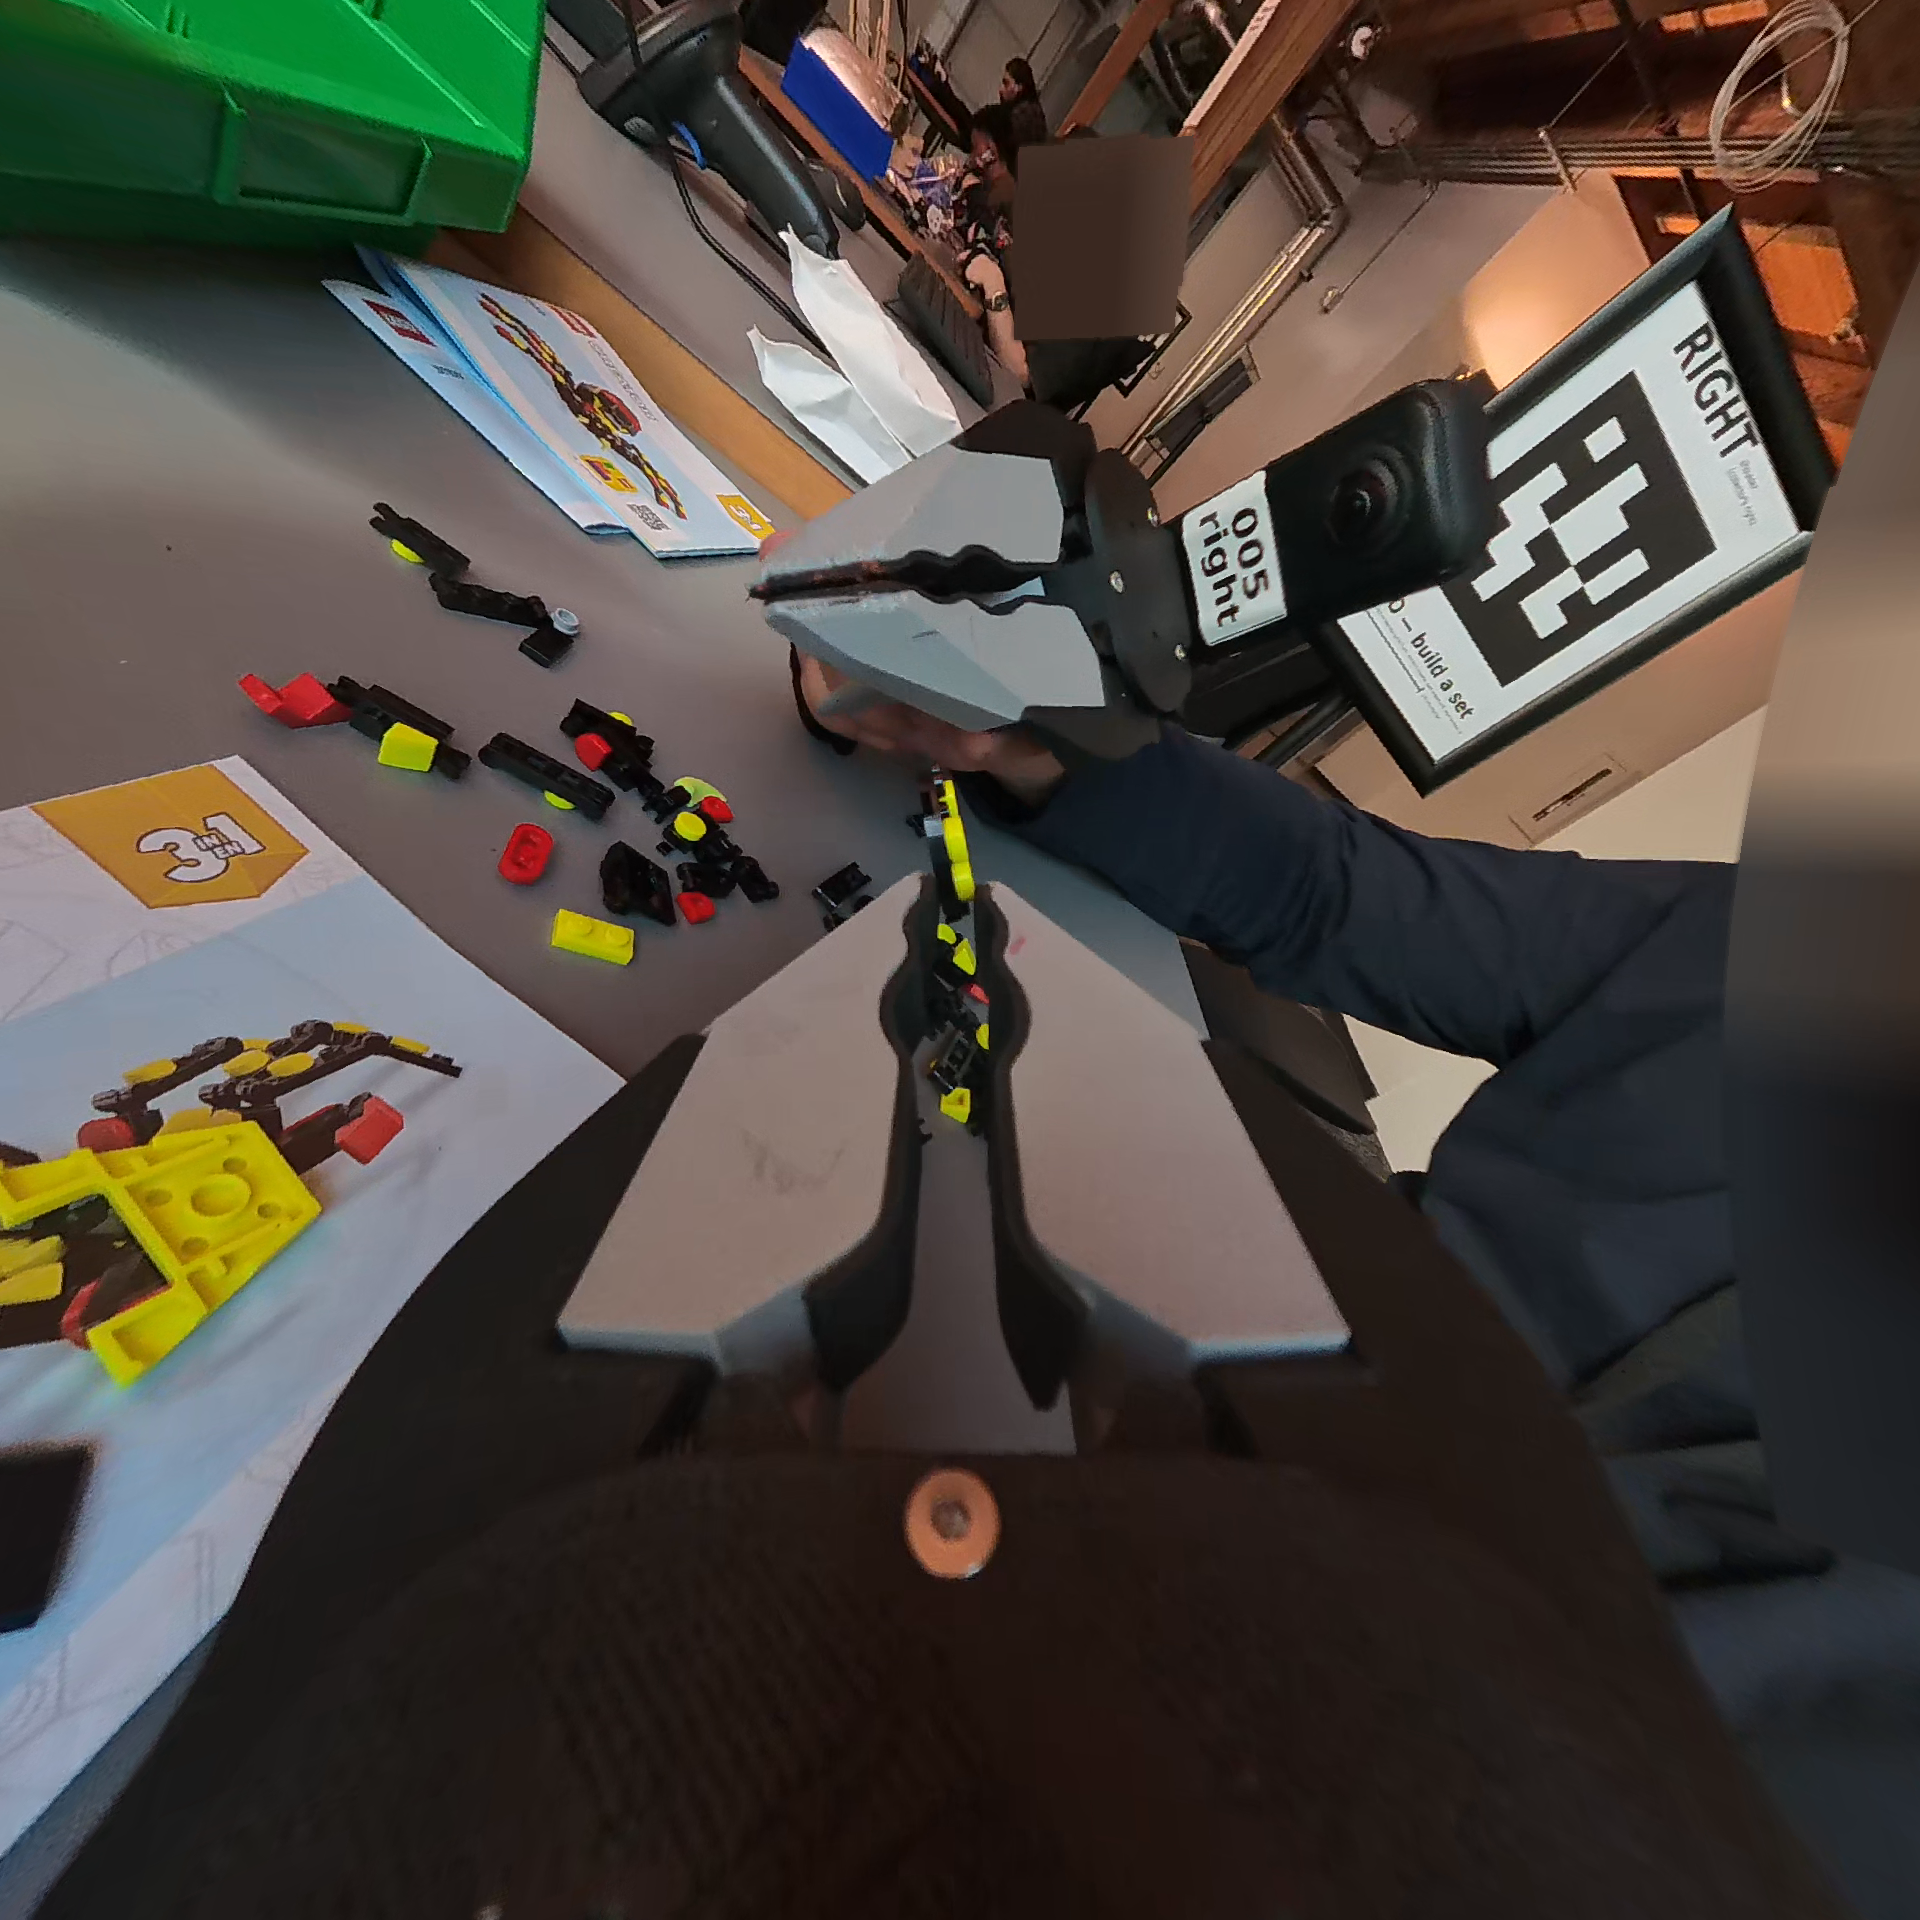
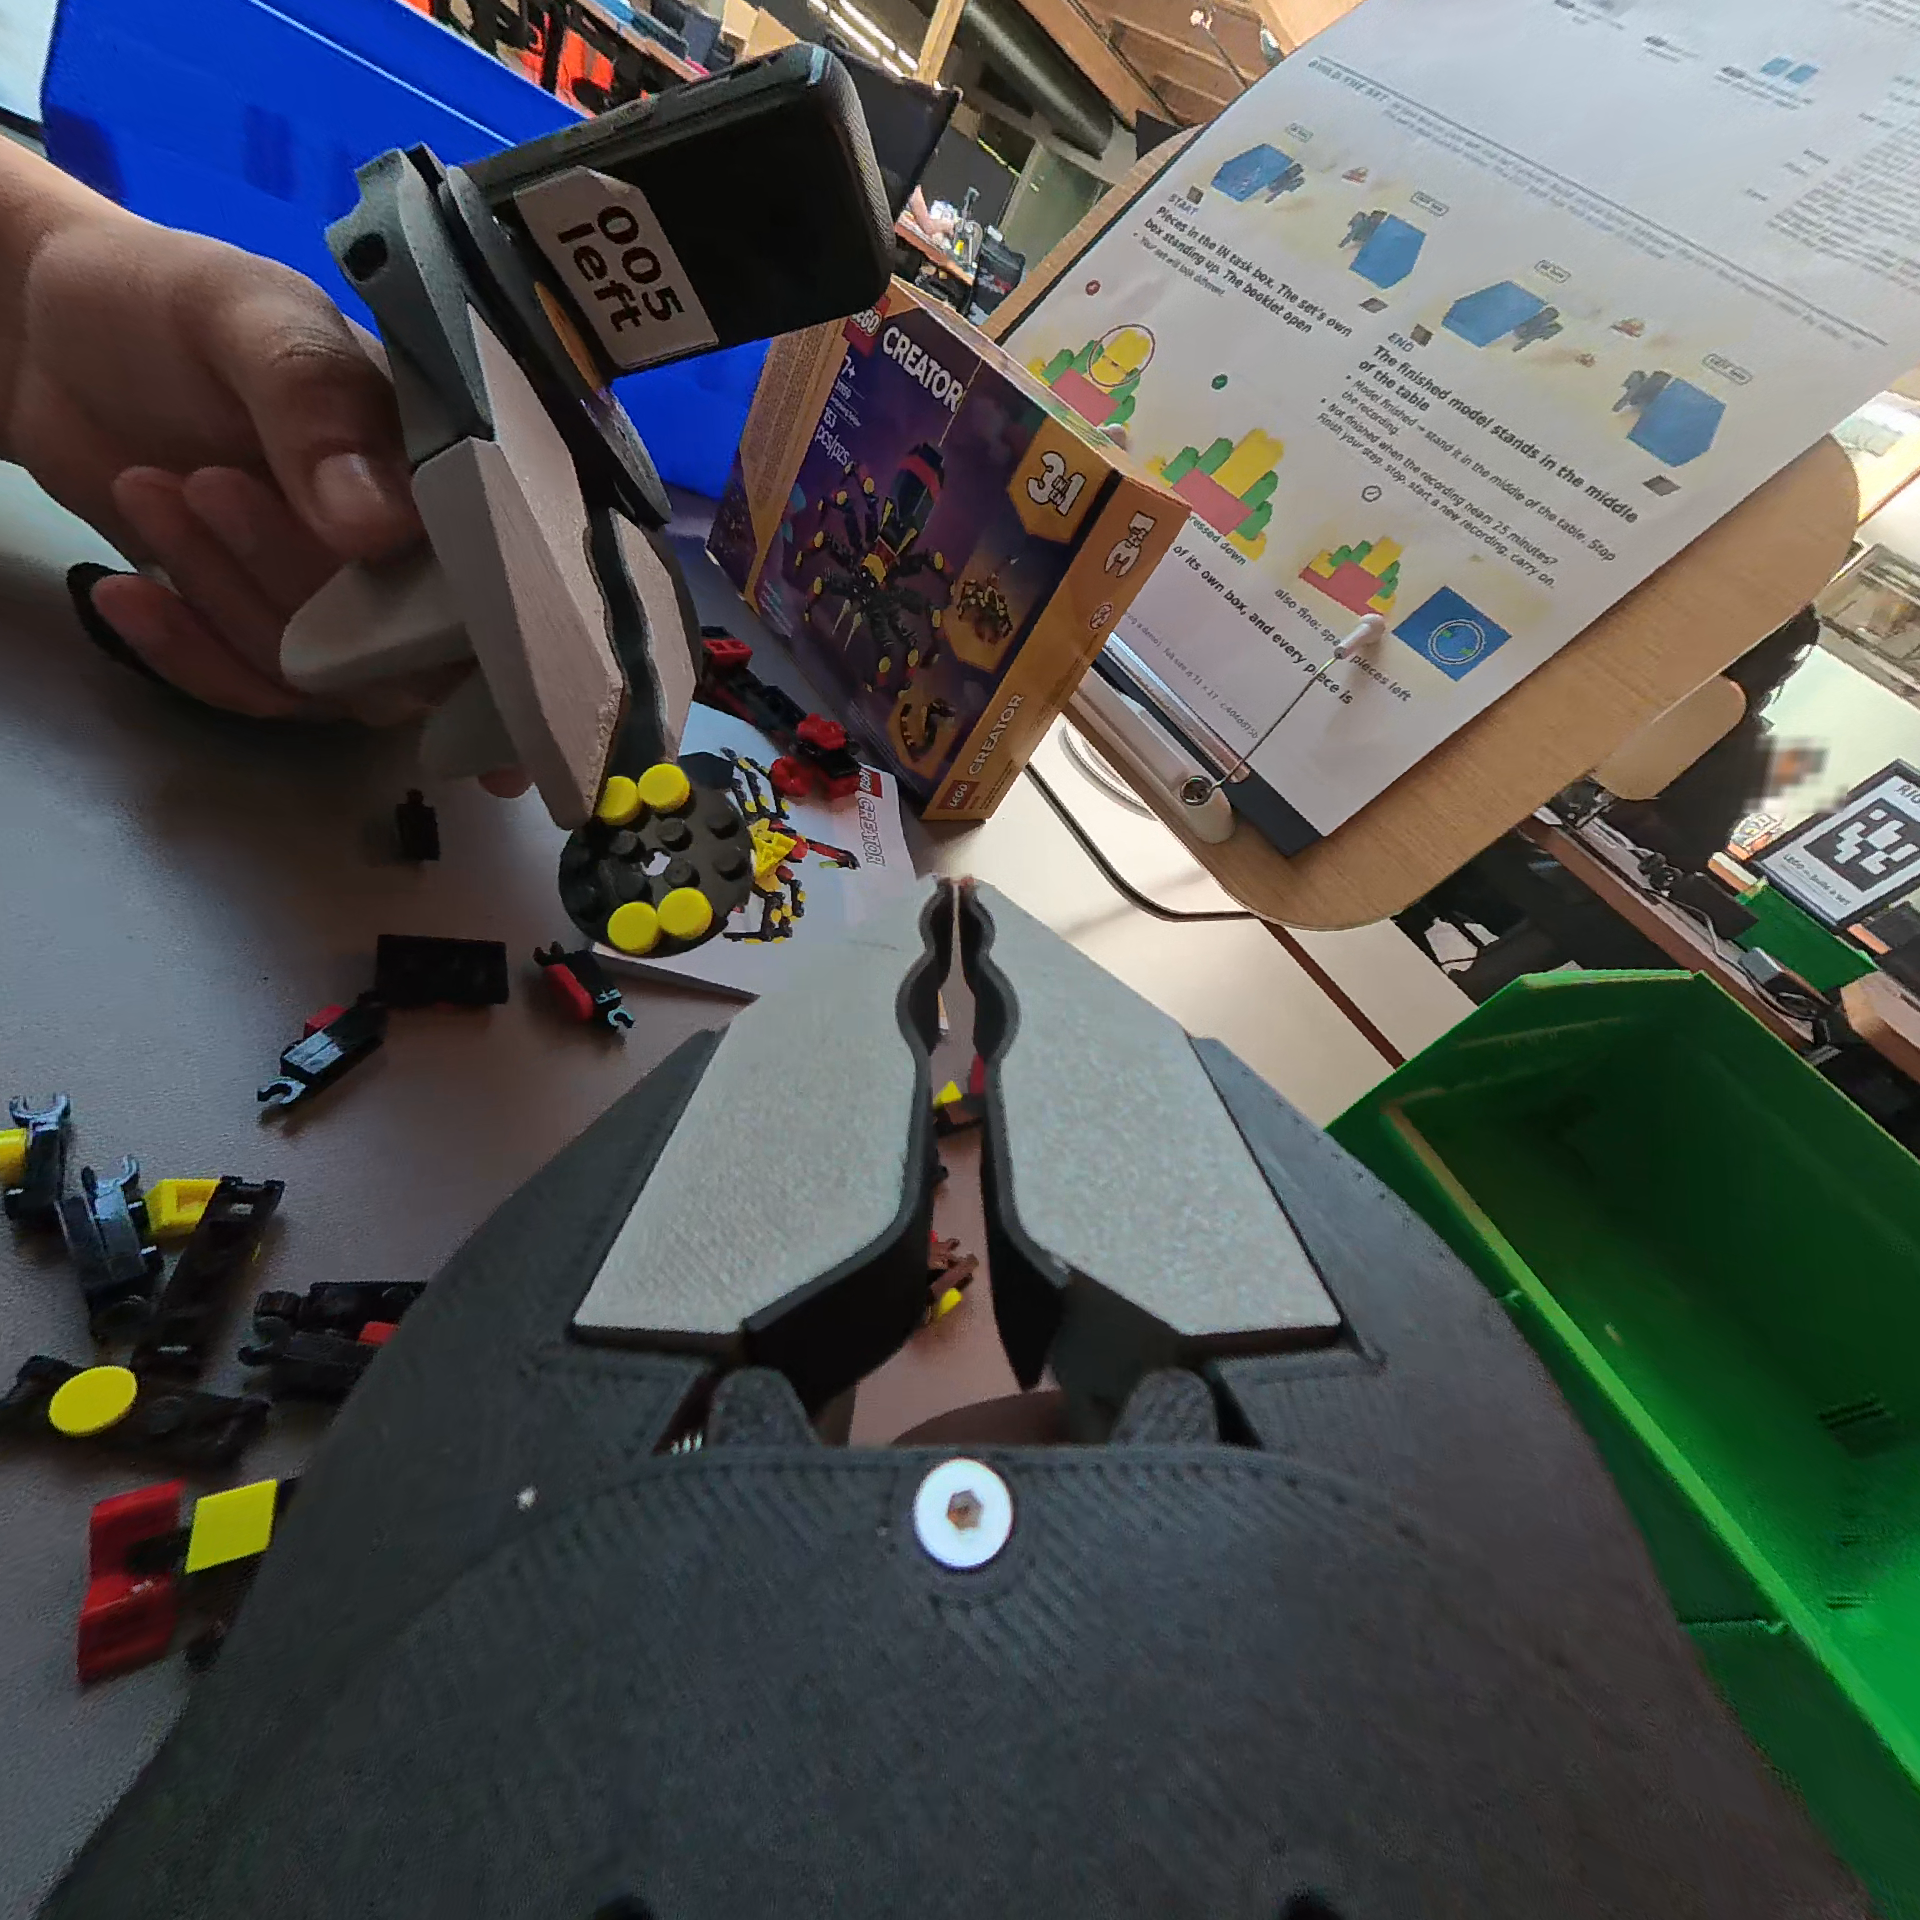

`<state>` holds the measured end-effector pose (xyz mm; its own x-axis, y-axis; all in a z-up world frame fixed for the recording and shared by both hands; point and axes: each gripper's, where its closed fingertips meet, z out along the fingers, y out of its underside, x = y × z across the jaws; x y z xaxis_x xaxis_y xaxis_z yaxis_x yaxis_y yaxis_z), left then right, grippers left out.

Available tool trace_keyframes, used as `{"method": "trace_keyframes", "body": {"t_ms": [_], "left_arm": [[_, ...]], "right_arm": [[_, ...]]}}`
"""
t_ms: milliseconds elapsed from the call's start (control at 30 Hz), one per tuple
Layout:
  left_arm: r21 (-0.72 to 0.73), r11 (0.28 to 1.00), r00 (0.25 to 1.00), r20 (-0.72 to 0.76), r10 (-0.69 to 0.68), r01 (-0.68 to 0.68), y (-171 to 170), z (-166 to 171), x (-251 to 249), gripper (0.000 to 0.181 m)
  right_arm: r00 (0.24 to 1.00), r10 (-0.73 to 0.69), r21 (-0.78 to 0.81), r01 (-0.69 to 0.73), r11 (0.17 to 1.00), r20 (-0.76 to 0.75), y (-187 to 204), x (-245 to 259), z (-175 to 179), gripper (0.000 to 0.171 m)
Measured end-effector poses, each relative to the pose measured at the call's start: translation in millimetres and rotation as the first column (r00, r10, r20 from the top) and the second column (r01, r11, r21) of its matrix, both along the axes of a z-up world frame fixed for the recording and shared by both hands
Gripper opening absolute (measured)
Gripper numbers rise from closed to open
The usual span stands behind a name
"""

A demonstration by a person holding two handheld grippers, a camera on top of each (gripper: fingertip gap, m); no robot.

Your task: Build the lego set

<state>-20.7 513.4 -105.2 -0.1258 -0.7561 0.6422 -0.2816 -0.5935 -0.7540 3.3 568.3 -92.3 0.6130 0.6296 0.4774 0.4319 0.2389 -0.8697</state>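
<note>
The left gripper [image 2: 613,800], at centre left of the right wrist view, has its jaws pinching the edge of a round black plate with yellow studs [image 2: 655,868] above the worktop [image 2: 208,914]. The right gripper [image 2: 953,888] has its jaws pressed together, empty. Loose bricks [image 1: 623,821] lie scattered at centre left beside the instruction booklet [image 1: 260,1039].
</note>
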Motion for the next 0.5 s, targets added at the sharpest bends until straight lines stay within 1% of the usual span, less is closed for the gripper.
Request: {"method": "trace_keyframes", "body": {"t_ms": [167, 300, 433, 500], "left_arm": [[0.0, 1.0, 1.0, 0.005, 0.0, 0.0, 0.1, 0.7, -0.3, 0.003], [0.0, 1.0, 1.0, 0.009, 0.01, -0.01, 1.4, 1.3, -0.9, 0.003], [0.013, 0.999, 0.999, 0.022, 0.041, -0.042, 5.6, 3.4, -2.9, 0.003], [0.027, 0.996, 0.997, 0.019, 0.08, -0.08, 12.6, 3.5, -6.0, 0.003]], "right_arm": [[0.997, -0.071, 0.067, 0.07, 0.995, 0.012, 9.4, 13.8, 2.9, 0.0], [0.99, -0.139, 0.092, 0.141, 0.986, -0.036, 15.6, 29.0, 10.1, 0.001], [0.98, -0.199, 0.135, 0.2, 0.97, -0.024, 19.0, 40.8, 11.3, 0.0], [0.97, -0.241, 0.163, 0.242, 0.957, -0.025, 20.7, 48.0, 13.0, 0.0]]}}
